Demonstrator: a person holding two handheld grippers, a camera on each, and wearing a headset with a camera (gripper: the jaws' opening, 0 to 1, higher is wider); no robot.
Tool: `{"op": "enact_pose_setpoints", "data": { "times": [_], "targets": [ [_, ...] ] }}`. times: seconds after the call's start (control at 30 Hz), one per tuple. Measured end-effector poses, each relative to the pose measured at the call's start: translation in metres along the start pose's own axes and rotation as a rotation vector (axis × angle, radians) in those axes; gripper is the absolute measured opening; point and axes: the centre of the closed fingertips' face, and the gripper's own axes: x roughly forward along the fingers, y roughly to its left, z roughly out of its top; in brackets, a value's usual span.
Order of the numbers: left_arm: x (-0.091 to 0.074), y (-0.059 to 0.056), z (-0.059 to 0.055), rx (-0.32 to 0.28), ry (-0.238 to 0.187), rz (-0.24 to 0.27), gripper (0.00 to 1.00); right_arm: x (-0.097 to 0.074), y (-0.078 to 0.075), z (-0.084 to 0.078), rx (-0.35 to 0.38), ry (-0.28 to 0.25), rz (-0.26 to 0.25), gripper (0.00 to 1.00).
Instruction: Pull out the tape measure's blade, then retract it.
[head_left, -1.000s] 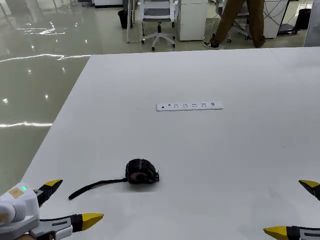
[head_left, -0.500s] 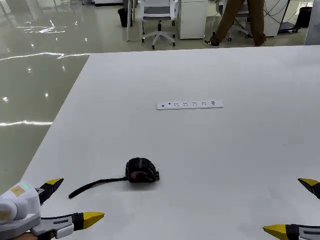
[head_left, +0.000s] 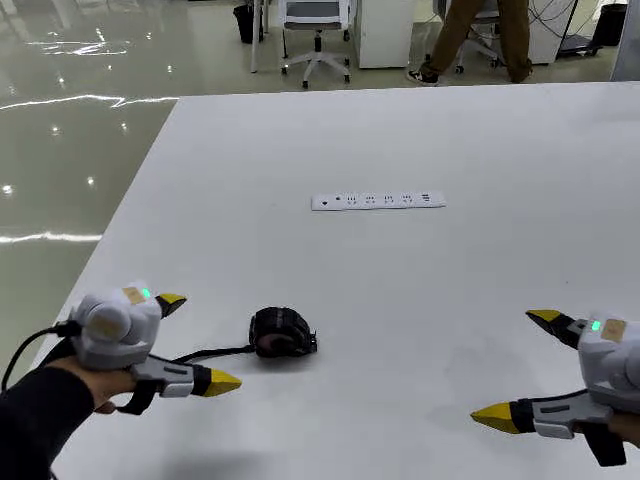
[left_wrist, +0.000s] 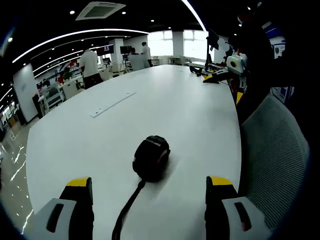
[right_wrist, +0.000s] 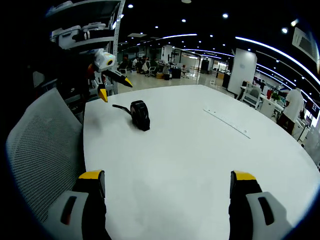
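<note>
Tape measure (head_left: 283, 333): black, lying on the white counter (head_left: 420, 280), just ahead of the left gripper (head_left: 200, 340) and not touched by it. In the left gripper view it sits centred ahead of the gap between the two jaws.
Strap (head_left: 215, 353): black, running from the tape measure back toward the left gripper, where it passes between the jaws.
Left gripper: jaws wide apart with nothing between them but the strap lying on the counter. A hand in a dark sleeve (head_left: 40, 415) holds it.
Right gripper (head_left: 515, 366): jaws wide apart and empty. The tape measure is well apart from it, ahead and to the left in the right gripper view.
Power strip (head_left: 378, 201): white, lying far ahead of both grippers, beyond the tape measure.
Change from half a second ago: both grippers then showed little more than their yellow tips at the lower edge of the head view, and they have since come forward over the counter. The left gripper has closed in beside the tape measure. The tape measure keeps its place against the power strip. The small upward shift of the whole head view is the camera's.
</note>
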Motion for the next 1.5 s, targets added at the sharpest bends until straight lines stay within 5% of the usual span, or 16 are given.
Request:
{"op": "enact_pose_setpoints", "data": {
  "times": [0.17,0.27,0.3,0.43,0.5,0.53,0.57,0.6,1.03,1.17,1.5],
  "targets": [
    [0.042,-0.008,0.009,0.171,0.098,-0.103,0.81,0.032,-0.005,0.011,-0.029,0.013,0.051,1.00],
    [0.066,-0.005,0.007,0.124,0.125,-0.117,0.74,0.048,-0.004,0.018,-0.028,0.018,0.075,1.00],
    [0.072,-0.003,0.002,0.174,0.171,-0.131,0.70,0.056,-0.003,0.020,-0.030,0.021,0.089,1.00],
    [0.095,0.002,0.002,0.276,0.221,-0.133,0.57,0.085,0.007,0.030,-0.050,0.009,0.149,0.97],
    [0.101,0.001,0.002,0.383,0.251,-0.149,0.51,0.101,0.012,0.028,-0.058,0.035,0.181,0.96],
    [0.101,0.000,0.002,0.422,0.261,-0.168,0.44,0.107,0.014,0.029,-0.071,0.043,0.194,0.94],
    [0.101,-0.015,0.000,0.445,0.267,-0.272,0.34,0.113,0.016,0.029,-0.085,0.053,0.202,0.92],
    [0.100,-0.007,0.003,0.474,0.283,-0.239,0.33,0.121,0.020,0.030,-0.100,0.067,0.220,0.91],
    [0.099,-0.008,-0.001,0.435,0.282,-0.255,0.32,0.197,0.045,0.056,-0.242,0.130,0.367,0.58],
    [0.098,-0.008,-0.001,0.413,0.248,-0.258,0.32,0.212,0.052,0.054,-0.265,0.167,0.423,0.47],
    [0.100,-0.009,-0.001,0.416,0.254,-0.284,0.32,0.234,0.066,0.038,-0.352,0.246,0.492,0.26]
  ]
}}
